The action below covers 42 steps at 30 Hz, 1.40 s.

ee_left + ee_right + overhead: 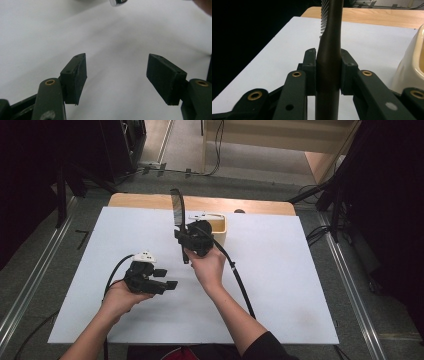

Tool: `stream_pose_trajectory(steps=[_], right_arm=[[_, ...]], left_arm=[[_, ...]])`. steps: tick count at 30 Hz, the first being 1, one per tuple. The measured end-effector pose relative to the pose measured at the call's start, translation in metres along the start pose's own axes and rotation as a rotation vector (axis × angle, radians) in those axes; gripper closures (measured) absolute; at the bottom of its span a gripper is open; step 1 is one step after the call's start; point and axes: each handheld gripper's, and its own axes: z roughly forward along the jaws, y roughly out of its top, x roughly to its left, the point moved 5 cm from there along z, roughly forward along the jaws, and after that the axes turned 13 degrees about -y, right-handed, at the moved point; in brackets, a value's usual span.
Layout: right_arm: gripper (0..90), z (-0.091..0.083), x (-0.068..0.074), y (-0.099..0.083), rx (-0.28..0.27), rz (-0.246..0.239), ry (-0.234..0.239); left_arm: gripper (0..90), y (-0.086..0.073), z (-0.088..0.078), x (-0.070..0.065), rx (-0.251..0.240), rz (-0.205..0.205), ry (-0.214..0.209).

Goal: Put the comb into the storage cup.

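A dark comb point(177, 210) with a long handle stands upright over the middle of the white sheet, teeth on its upper part. In the right gripper view its handle point(329, 50) sits between the pads, and my right gripper point(328, 72) is shut on it. From above, the right gripper point(181, 234) is held up in the person's hand. My left gripper point(167, 280) rests low at the left, pointing right, jaws open. The left gripper view shows its jaws point(116, 75) wide apart with only white sheet between them.
A cream tub point(220, 227) stands just behind the right gripper, seen at the right edge point(412, 67). The white sheet point(285, 285) covers a wooden table point(150, 200). A black cable point(240, 280) trails from the right gripper. Something shiny point(118, 2) shows at the top edge.
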Motion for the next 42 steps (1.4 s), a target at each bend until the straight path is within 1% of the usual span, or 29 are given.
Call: stream_pose_trajectory(steps=[3,6,8,10,13,17,18,20,22,26,28,33,36,42], right_arm=[[69.9,-0.001,0.001,-0.001,-0.001,-0.002,0.006],[69.9,-0.001,0.000,0.000,-0.009,-0.003,0.006],[69.9,-0.002,-0.001,0.000,-0.015,-0.004,0.001],[69.9,-0.002,-0.002,0.000,-0.013,0.006,0.001],[69.9,-0.003,-0.006,0.001,-0.015,0.010,-0.002],[69.9,-0.004,-0.009,0.003,-0.021,0.017,-0.004],[69.9,-0.005,-0.010,0.003,-0.023,0.019,-0.006],[69.9,-0.005,-0.012,0.005,-0.028,0.022,-0.005],[69.9,-0.007,-0.014,0.006,-0.032,0.027,-0.006],[69.9,-0.008,-0.020,0.009,-0.039,0.039,-0.008],[69.9,-0.010,-0.022,0.010,-0.042,0.044,-0.012],[69.9,-0.012,-0.027,0.015,-0.059,0.046,-0.019],[69.9,-0.013,-0.029,0.017,-0.060,0.040,-0.026],[69.9,-0.015,-0.034,0.022,-0.062,0.046,-0.035]], left_arm=[[34.2,-0.003,0.000,-0.001,0.004,0.003,-0.005],[34.1,-0.006,-0.002,-0.001,0.013,0.005,0.003],[34.1,-0.008,-0.003,-0.001,0.020,0.008,0.008],[34.1,-0.010,-0.004,-0.001,0.018,0.000,0.006],[34.1,-0.014,-0.005,-0.001,0.031,0.002,0.013],[34.1,-0.017,-0.008,-0.002,0.031,-0.001,0.017],[34.1,-0.017,-0.008,-0.002,0.024,-0.006,0.018],[34.1,-0.019,-0.011,-0.002,0.026,-0.005,0.020],[34.1,-0.020,-0.012,-0.003,0.018,-0.010,0.016],[34.1,-0.023,-0.014,-0.003,0.016,-0.022,0.021],[34.1,-0.024,-0.015,-0.003,0.017,-0.020,0.022],[34.1,-0.027,-0.018,-0.003,0.012,-0.030,0.021],[34.1,-0.028,-0.019,-0.004,0.011,-0.037,0.022],[34.1,-0.030,-0.020,-0.002,0.008,-0.046,0.024]])
